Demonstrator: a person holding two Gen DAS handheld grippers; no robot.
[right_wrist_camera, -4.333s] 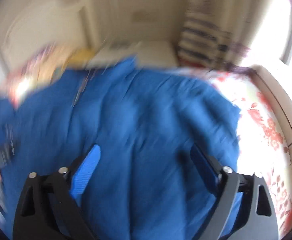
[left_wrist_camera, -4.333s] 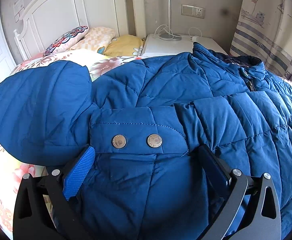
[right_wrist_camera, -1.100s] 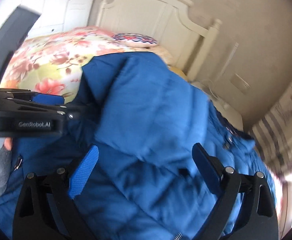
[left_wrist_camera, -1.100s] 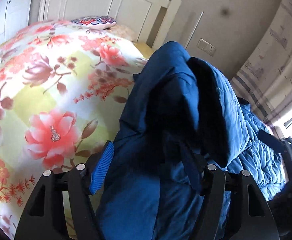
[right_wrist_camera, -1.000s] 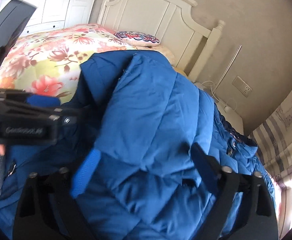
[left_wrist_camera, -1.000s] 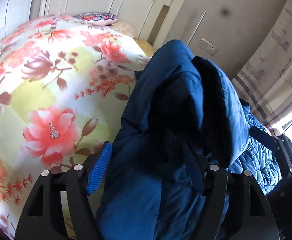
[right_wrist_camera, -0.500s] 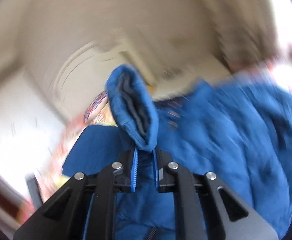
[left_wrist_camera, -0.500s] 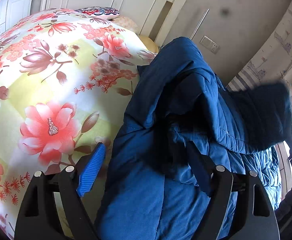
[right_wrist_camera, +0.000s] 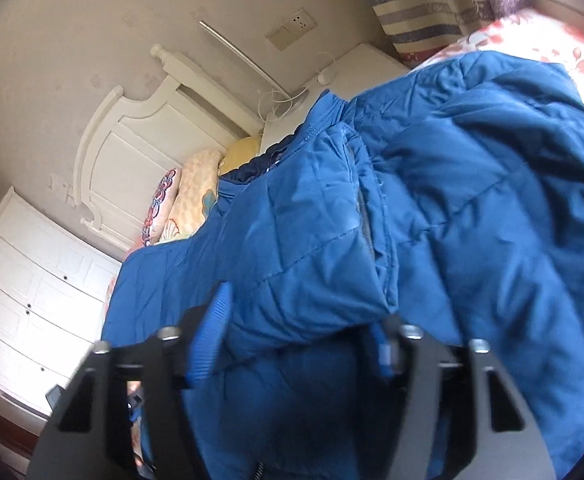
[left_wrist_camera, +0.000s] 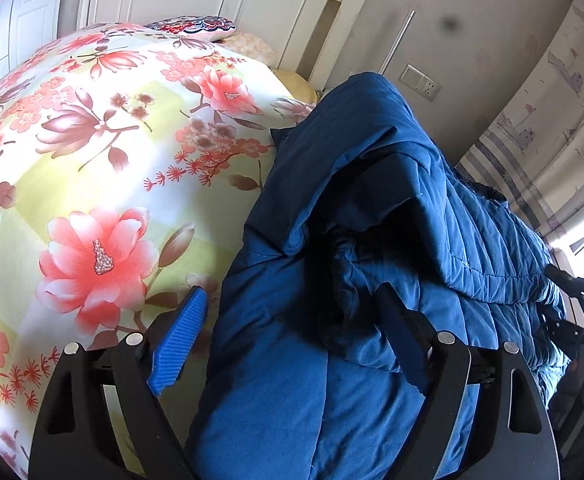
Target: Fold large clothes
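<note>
Floral bedspread (left_wrist_camera: 91,152), blue jacket (left_wrist_camera: 352,280), no legible writing

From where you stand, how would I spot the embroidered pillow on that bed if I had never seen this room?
Start at the white headboard at the far end of the bed with the floral quilt. Right against its foot lie a few pillows; the embroidered pillow is the one farthest from the blue padded jacket. Its dark blue and red stitched pattern sets it apart from the pale peach and plain yellow pillows beside it.

Blue quilted jacket (left_wrist_camera: 372,240), floral quilt (left_wrist_camera: 91,160) — pink, yellow
</note>
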